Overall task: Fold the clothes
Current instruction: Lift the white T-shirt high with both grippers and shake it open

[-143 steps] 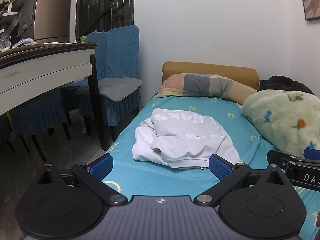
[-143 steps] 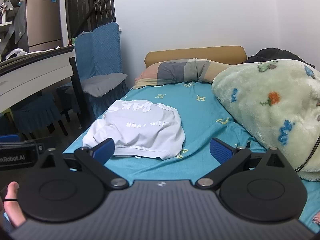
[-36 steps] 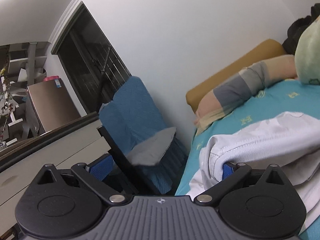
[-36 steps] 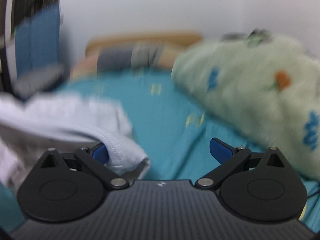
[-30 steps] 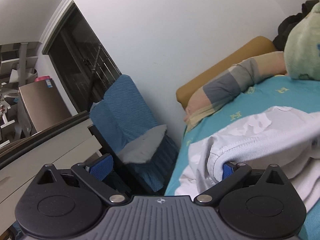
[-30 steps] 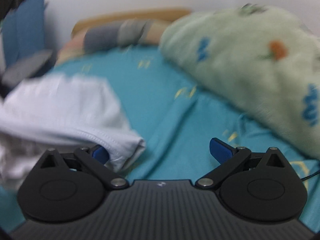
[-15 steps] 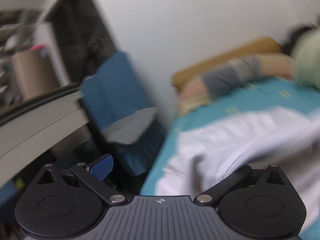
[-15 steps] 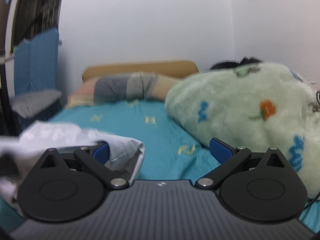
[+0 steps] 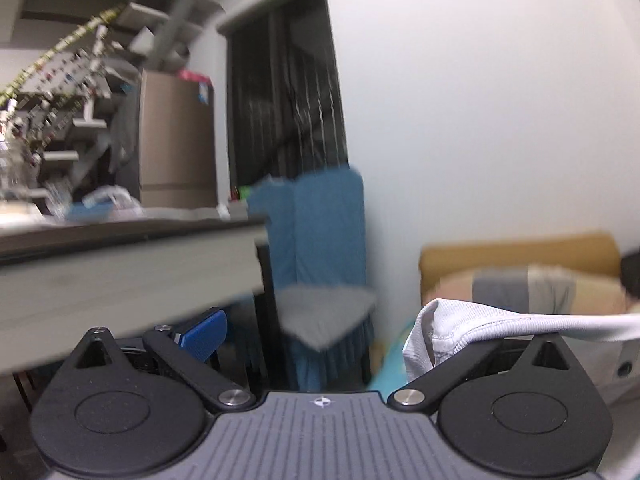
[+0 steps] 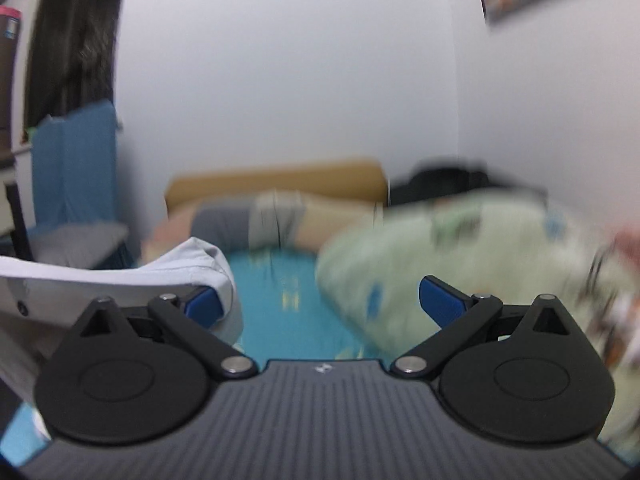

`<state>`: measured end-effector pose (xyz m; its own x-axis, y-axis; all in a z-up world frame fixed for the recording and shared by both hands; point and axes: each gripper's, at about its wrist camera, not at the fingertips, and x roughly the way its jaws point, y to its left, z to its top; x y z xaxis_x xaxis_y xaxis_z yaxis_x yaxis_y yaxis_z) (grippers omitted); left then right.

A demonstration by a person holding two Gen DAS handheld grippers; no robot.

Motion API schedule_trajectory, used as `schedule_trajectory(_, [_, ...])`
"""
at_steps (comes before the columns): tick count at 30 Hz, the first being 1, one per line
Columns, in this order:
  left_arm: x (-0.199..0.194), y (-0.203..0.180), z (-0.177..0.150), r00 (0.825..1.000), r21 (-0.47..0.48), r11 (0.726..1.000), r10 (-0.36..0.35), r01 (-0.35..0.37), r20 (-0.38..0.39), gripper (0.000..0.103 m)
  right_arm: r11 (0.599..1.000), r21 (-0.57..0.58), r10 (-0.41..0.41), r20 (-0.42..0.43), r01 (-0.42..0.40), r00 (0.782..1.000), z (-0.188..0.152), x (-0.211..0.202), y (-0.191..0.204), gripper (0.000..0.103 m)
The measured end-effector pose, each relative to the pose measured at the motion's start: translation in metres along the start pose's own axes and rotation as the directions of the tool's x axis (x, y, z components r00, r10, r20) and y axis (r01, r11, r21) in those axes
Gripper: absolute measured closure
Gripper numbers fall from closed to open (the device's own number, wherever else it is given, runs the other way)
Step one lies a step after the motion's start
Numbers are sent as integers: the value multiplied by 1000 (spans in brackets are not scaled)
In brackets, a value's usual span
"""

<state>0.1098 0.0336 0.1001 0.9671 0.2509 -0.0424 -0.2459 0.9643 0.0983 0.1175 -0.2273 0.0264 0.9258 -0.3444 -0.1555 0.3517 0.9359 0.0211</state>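
The left hand-held gripper (image 9: 320, 328) stands wide open, with the white garment (image 9: 480, 322) draped over its right finger, which is hidden beneath the cloth. The right hand-held gripper (image 10: 320, 306) is equally wide, the garment's hem hooked over its left finger (image 10: 204, 306). Since a second ago both have risen, lifting the garment off the teal bed (image 10: 280, 300) at lower centre. A desk (image 9: 120, 264) crowds the left; the blanket (image 10: 460, 264) fills the right. No writing is legible.

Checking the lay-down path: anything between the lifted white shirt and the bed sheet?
Nothing visible. The white shirt hangs over one finger of each open tongs, above the bare teal sheet. The green blanket lies off to the right.
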Motion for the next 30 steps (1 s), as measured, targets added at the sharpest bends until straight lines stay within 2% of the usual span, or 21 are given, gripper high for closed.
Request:
schedule_trajectory(3, [-37,29,66,996,-53,999,5,-1,87,0,1000,-13,19,117,-17,993,63,-51,-2,0])
schedule_trajectory(6, [-79,58,135,987,-101,995,10,6,160,0,1000,-26,24,229,-19,973,124,-107,-3,0])
schedule_trajectory(11, [-152,101,245,962,-140,989,-4,44,273,0,1000,-8,15,370,-13,929,217,-193,-13,0])
schedule_trajectory(15, [-211,128,311,933,-147,986,-26,84,359,0,1000,-7,-5,463,9,886,277,-259,-22,0])
schedule_trajectory(17, [-227,138,338,930,-152,983,-36,98,367,0,999,-17,-20,496,32,868,301,-286,-25,0])
schedule_trajectory(20, [-244,150,367,928,-175,976,-54,127,368,0,997,-50,-18,507,51,862,331,-308,-24,0])
schedule_trajectory(24, [-252,162,384,931,-181,970,-88,161,354,0,995,-77,-20,465,63,885,354,-315,-19,0])
schedule_trajectory(28, [-241,166,366,933,-195,955,-152,224,327,0,997,-57,-30,413,59,910,358,-313,-17,0])
schedule_trajectory(30, [-223,161,341,937,-194,947,-195,257,290,0,997,-46,-36,374,58,927,349,-306,-16,0])
